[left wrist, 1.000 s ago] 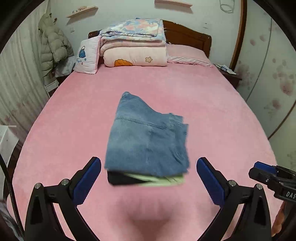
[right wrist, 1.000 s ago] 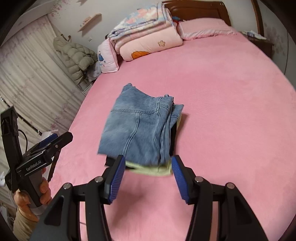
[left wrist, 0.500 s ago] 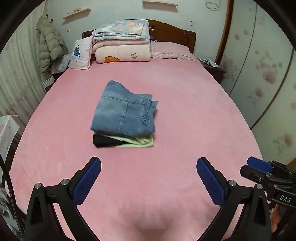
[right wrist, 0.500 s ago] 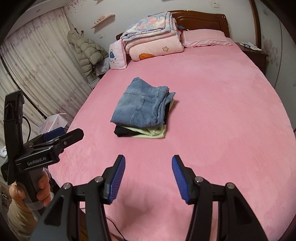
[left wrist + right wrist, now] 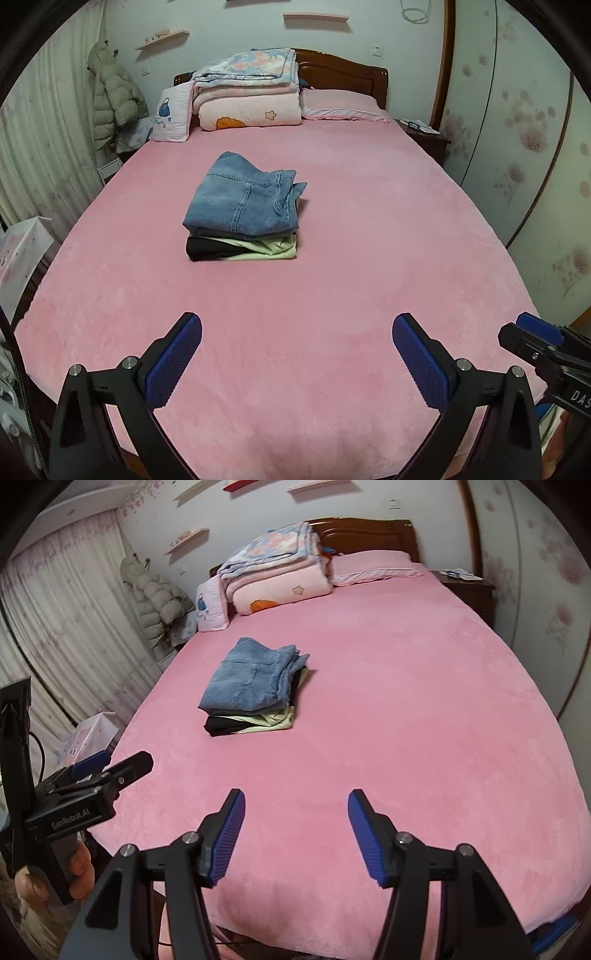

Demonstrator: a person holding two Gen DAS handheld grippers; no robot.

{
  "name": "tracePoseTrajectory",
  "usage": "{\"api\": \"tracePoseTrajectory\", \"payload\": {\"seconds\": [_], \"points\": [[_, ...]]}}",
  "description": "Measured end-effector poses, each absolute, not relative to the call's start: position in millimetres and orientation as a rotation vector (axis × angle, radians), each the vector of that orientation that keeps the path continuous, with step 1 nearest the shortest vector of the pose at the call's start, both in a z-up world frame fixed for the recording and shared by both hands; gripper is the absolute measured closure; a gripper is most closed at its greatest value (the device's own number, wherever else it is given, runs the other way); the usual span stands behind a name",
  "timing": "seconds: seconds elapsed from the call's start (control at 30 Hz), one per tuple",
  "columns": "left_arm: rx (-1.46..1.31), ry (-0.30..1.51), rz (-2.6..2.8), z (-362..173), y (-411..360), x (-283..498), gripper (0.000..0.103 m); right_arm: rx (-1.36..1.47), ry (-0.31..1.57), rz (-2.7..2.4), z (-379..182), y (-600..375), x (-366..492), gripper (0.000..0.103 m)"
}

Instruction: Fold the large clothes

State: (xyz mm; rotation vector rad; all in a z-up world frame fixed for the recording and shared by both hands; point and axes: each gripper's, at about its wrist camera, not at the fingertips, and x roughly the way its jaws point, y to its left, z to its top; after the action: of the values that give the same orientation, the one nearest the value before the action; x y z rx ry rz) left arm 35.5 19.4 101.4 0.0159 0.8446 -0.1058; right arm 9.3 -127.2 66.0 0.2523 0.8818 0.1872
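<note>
Folded clothes sit out in the middle of the pink bed (image 5: 332, 295), well away from me, so here's the rundown big to small. The bed fills nearly everything in both of my views, with a wooden headboard (image 5: 343, 74) at the far end. Up against that is a stack of folded quilts (image 5: 247, 96), a pink pillow (image 5: 340, 105) to one side of it and a small white cushion (image 5: 171, 112) on the other. A puffy jacket (image 5: 112, 103) hangs by the curtain.

The pile itself: folded jeans (image 5: 245, 201) on top, lying flat, with a pale green garment (image 5: 266, 247) and something black (image 5: 207, 251) stacked under them, edges poking out toward me.

My left gripper (image 5: 297, 362) is spread wide over the near edge of the bed, nothing between the blue pads. My right gripper (image 5: 295, 834) has just been opening a bit more and is also empty, pads apart over bare blanket. Neither one touches the pile. In the right view you can see a hand (image 5: 79, 871) wrapped around the left gripper's handle.
</note>
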Motion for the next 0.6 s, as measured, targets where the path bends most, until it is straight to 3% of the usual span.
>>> {"api": "tracePoseTrajectory", "payload": {"seconds": [0.6], "points": [[0.044,0.817,-0.089,76.9,-4.9,-9.7,0.0,0.22,0.805,0.113,36.8,-121.4,-30.3,0.037]]}}
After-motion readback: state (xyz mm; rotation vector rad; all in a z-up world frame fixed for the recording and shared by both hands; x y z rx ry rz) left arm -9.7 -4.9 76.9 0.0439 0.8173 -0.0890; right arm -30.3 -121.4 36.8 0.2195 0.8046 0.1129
